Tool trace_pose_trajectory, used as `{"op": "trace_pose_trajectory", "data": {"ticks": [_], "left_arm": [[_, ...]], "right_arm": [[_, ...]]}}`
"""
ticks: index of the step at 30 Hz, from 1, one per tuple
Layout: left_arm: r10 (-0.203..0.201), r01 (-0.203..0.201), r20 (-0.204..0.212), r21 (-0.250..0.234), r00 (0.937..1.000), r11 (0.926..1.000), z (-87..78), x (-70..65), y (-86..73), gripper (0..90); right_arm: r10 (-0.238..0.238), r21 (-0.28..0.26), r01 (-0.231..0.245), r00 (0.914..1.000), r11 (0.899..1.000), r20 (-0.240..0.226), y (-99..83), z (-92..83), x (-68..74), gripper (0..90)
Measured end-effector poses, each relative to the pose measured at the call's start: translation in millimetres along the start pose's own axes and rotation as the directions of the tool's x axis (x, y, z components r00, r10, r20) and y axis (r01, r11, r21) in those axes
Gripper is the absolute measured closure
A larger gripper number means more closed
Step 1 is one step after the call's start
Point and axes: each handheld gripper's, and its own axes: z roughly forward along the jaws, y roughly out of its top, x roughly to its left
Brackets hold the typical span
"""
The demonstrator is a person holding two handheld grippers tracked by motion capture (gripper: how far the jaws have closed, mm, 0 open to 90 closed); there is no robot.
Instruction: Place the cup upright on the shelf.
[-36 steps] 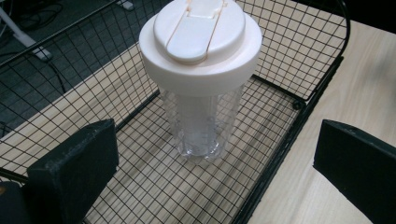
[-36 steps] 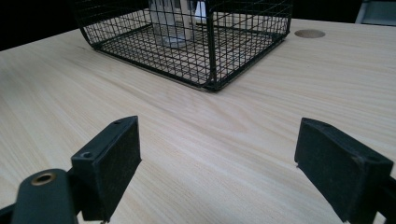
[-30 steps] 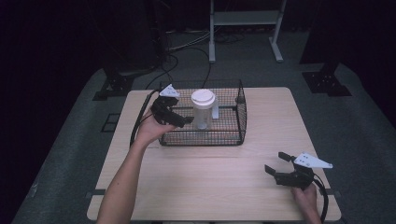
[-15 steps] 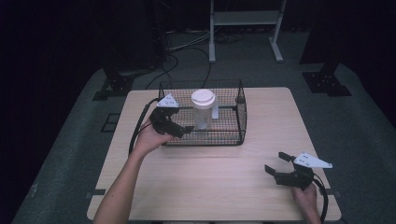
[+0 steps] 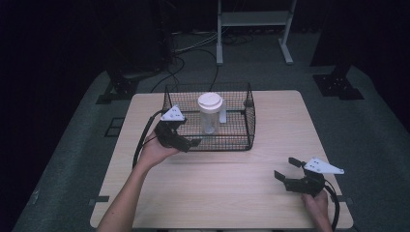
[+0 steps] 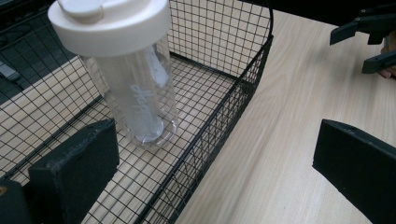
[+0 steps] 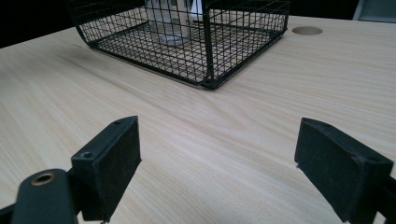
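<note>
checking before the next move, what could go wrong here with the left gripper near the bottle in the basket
1. The left gripper is open at the wire basket's front rim, one jaw over the mesh; a jaw could catch the wire and drag the basket.
2. The clear bottle is tall with a wide white lid; a bump up high may tip it.
3. The right gripper is far off, so nothing steadies the basket.

A lidded bottle (image 5: 210,112) stands upright in the wire basket (image 5: 249,126), the left claw (image 5: 187,138) (seemingly open) at its front-left corner.
</note>
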Motion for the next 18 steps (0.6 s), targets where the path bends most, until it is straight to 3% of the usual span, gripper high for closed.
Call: {"op": "trace_pose_trajectory", "data": {"ticks": [18], "left_arm": [[0.003,-0.002,0.032,-0.041,0.9995,0.9992,-2.8,-20.6,-26.0,0.0]], "right_arm": [[-0.001,0.005,0.001,1.0,1.0,0.004,0.0,0.3,0.6,13.4]]}}
